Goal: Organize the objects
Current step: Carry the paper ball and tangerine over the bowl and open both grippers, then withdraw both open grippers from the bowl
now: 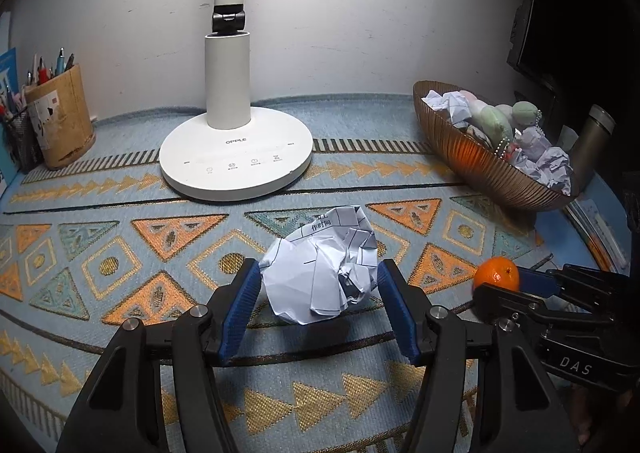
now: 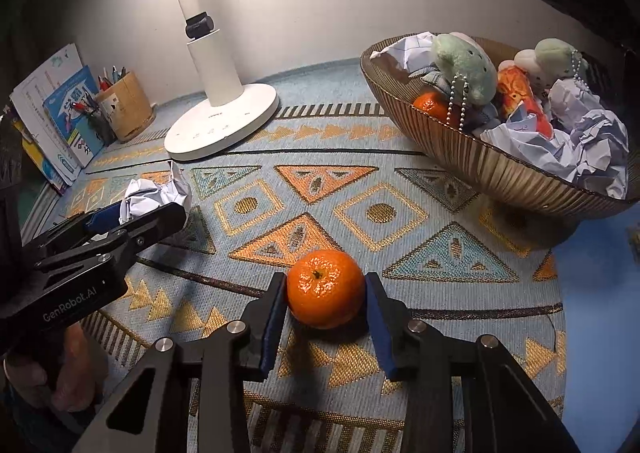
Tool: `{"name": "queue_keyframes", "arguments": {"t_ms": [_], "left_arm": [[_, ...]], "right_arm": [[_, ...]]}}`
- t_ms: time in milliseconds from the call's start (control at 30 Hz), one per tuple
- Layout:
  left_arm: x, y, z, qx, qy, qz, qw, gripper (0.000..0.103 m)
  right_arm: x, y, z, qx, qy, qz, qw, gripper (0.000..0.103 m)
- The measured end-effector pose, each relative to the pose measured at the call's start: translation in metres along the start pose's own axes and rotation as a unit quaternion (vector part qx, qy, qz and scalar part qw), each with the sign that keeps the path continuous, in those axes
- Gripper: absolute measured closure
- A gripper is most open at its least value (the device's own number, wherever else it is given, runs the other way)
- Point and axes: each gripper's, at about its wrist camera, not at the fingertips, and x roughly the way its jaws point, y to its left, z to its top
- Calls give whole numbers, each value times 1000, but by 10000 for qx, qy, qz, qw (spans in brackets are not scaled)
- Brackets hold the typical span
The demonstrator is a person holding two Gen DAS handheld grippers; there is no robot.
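A crumpled white paper ball (image 1: 320, 273) lies on the patterned mat, and my left gripper (image 1: 319, 269) is shut on it, blue pads pressed to both its sides. The right wrist view shows the same ball (image 2: 154, 193) at the left, in the left gripper (image 2: 132, 213). A mandarin orange (image 2: 325, 289) sits on the mat with my right gripper (image 2: 326, 281) shut on it, one pad on each side. From the left wrist view the orange (image 1: 496, 273) shows at the right, between the right gripper's fingers (image 1: 500, 295).
A ribbed brown bowl (image 2: 480, 157) at the right holds crumpled paper, plush toys and another orange. A white desk lamp base (image 1: 236, 161) stands at the back centre. A pen holder (image 1: 60, 121) and books stand at the back left. A person's hand (image 2: 60, 373) holds the left gripper.
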Motion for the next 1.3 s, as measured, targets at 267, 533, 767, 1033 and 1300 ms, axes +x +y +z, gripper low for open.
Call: {"name": "queue_keyframes", "arguments": {"t_ms": [267, 533, 767, 1033, 1300], "left_arm": [[-27, -52, 53, 565, -476, -505, 9960, 45], [16, -103, 145, 551, -839, -1072, 9892, 45], [91, -117, 177, 325, -358, -1384, 9892, 45], [121, -109, 163, 197, 318, -1974, 9796, 22], [93, -114, 141, 552, 359, -2134, 9747, 16]], "right_arm": [[-72, -28, 30, 298, -914, -58, 9954, 66], [-103, -116, 96, 1243, -1619, -439, 9780, 66], [-66, -130, 121, 1119, -1376, -732, 9814, 66], [-52, -131, 118, 1020, -1259, -886, 9828, 37], [-66, -116, 109, 823, -1341, -901, 9834, 37]]}}
